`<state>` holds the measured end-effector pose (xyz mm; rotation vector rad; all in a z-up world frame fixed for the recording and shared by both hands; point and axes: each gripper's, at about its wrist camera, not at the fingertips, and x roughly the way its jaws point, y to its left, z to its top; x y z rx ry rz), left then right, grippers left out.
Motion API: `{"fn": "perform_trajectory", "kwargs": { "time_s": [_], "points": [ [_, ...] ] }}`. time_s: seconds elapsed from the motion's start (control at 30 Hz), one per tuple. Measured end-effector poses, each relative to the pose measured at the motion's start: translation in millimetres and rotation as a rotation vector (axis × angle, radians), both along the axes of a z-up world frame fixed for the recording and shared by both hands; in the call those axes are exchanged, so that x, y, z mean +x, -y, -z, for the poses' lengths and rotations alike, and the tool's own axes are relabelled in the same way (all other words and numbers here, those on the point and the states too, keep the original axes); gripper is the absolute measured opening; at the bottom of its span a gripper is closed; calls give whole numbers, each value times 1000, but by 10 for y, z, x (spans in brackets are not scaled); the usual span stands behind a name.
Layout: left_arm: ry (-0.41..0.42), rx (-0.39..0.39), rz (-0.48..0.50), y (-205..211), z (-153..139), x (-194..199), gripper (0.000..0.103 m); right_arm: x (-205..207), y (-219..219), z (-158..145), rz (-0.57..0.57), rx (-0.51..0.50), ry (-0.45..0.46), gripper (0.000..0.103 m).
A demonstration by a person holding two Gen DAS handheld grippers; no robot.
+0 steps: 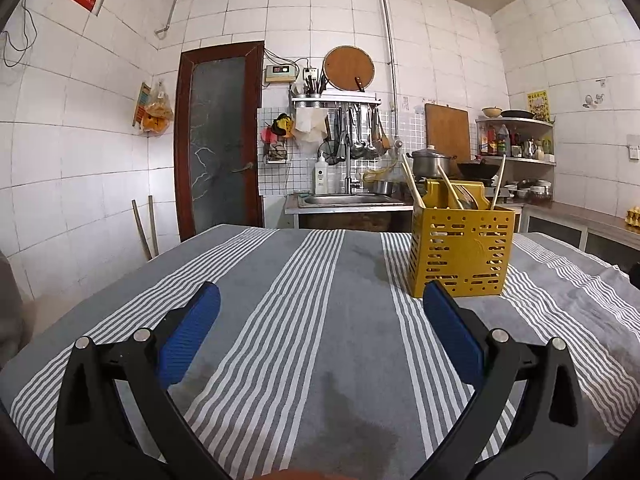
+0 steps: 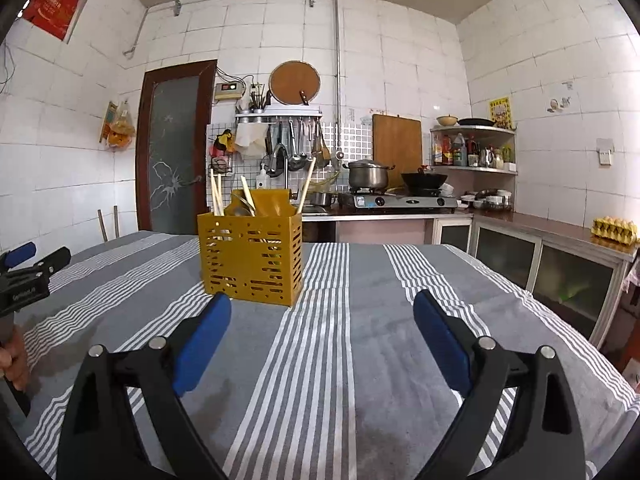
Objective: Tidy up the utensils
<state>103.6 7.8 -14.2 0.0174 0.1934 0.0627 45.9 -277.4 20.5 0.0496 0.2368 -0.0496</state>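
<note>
A yellow utensil holder (image 2: 251, 258) with chopsticks (image 2: 216, 194) is seen upright on the striped tabletop (image 2: 360, 340). Before it, the left hand-held gripper (image 1: 321, 300) and right hand-held gripper (image 2: 322, 308) are held apart, empty.

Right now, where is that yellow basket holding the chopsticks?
The yellow utensil basket stands upright on the striped tablecloth, toward the table's far edge. It sits left of centre in the right wrist view and to the right in the left wrist view, sink counter behind it.

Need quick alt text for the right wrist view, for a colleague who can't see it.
A yellow slotted utensil holder with chopsticks and spoons stands on a grey striped tablecloth, beyond the open, empty right gripper. The left gripper shows at the left edge.
</note>
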Motion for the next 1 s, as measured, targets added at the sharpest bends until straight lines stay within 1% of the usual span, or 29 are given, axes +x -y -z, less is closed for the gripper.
{"fn": "perform_trajectory", "kwargs": {
  "time_s": [0.07, 0.37, 1.0],
  "points": [
    [-2, 4, 2, 6, -1, 18, 98, 25, 1, 5, -2, 6, -11, 91],
    [-29, 17, 4, 40, 29, 56, 98, 36, 41, 8, -4, 19, -8, 91],
    [-26, 21, 14, 75, 31, 39, 98, 37, 10, 2, 1, 15, -8, 91]
  ]
}}
